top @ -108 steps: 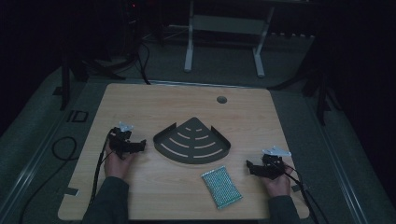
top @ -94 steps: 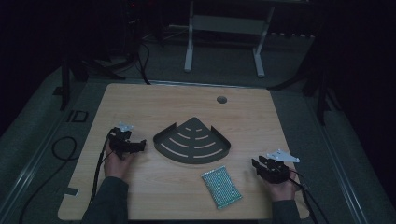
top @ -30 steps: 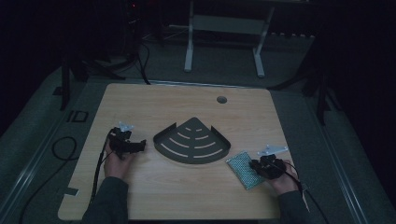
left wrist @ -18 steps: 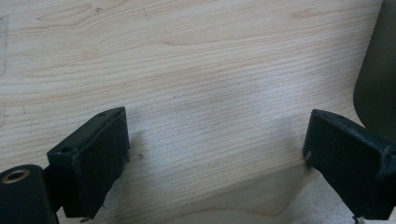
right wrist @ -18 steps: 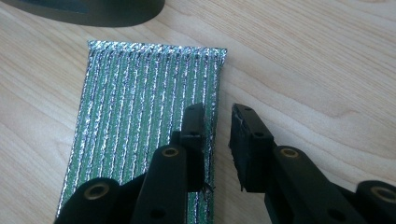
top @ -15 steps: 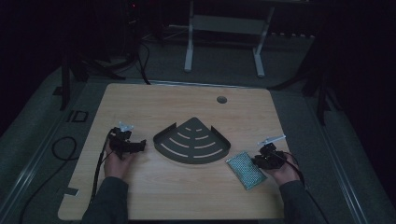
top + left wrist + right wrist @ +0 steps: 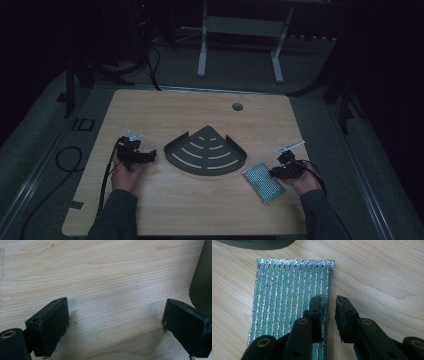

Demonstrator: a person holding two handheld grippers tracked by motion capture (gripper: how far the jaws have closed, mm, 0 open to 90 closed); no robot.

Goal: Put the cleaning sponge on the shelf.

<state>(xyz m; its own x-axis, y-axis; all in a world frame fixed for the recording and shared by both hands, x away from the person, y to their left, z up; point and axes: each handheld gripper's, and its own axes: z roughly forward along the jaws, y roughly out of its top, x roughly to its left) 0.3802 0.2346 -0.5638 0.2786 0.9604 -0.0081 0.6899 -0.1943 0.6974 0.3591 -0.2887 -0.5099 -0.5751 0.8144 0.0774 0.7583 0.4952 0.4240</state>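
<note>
The green foil pouch (image 7: 289, 307), lengthwise along the right gripper (image 7: 329, 305), is being straddled at its edge by narrowly parted jaws, while the left gripper (image 7: 115, 315) is being held wide and empty.

dim, perhaps underexposed high view

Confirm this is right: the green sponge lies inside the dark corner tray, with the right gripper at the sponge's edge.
Not quite. The green sponge lies on the table beside the dark corner tray, not inside it, as the high view shows. The right gripper is indeed at its edge.
</note>
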